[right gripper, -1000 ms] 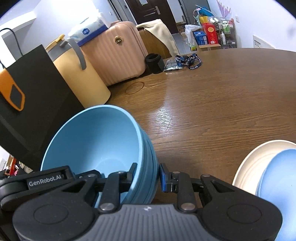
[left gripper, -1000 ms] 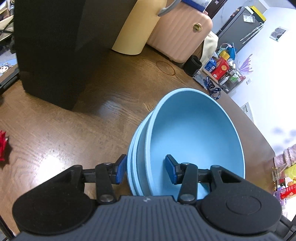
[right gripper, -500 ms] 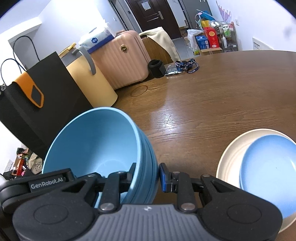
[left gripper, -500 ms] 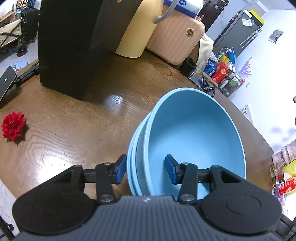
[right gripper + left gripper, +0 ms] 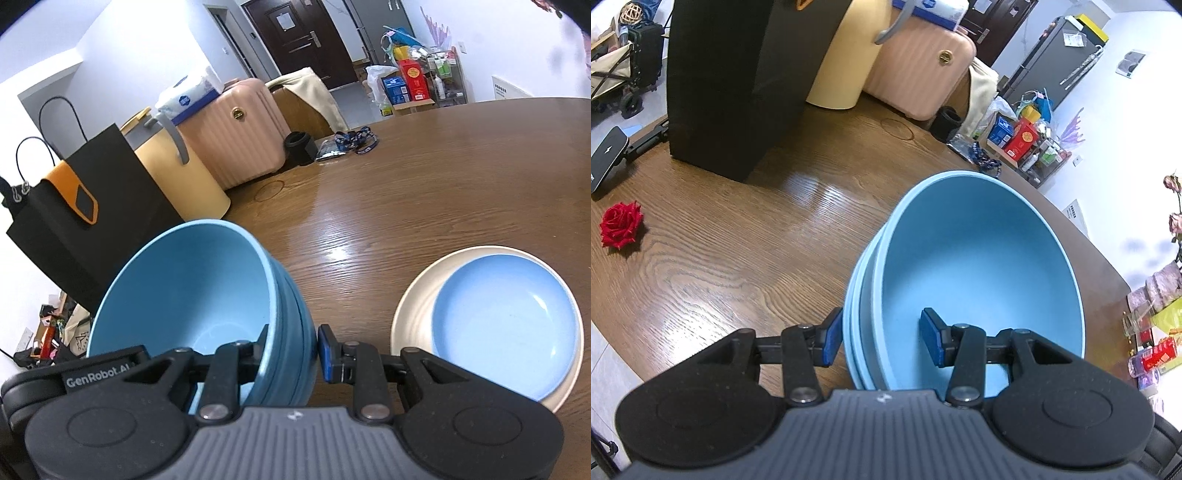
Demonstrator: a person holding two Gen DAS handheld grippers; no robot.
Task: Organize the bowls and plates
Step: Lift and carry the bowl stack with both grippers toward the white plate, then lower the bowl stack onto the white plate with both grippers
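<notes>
Both claws are clamped on opposite rims of the nested blue bowls (image 5: 979, 273), the left claw (image 5: 882, 341) and the right claw (image 5: 293, 350) each with one pad inside and one outside, holding the stack above the table (image 5: 424, 192). Just right of the stack a blue plate (image 5: 506, 314) rests on a cream plate (image 5: 413, 306). A black paper bag (image 5: 731, 85), yellow bin (image 5: 181, 177), pink suitcase (image 5: 236, 136) and red rose (image 5: 620, 225) stand farther off.

Both views are bright and mostly sharp, lit by soft daylight. White glare streaks the glossy wooden worktop (image 5: 820, 192), and the pale walls at the right of the left view are washed out. Fisheye distortion curves the worktop edge and darkens the picture corners; the black bag (image 5: 85, 221) keeps little detail.
</notes>
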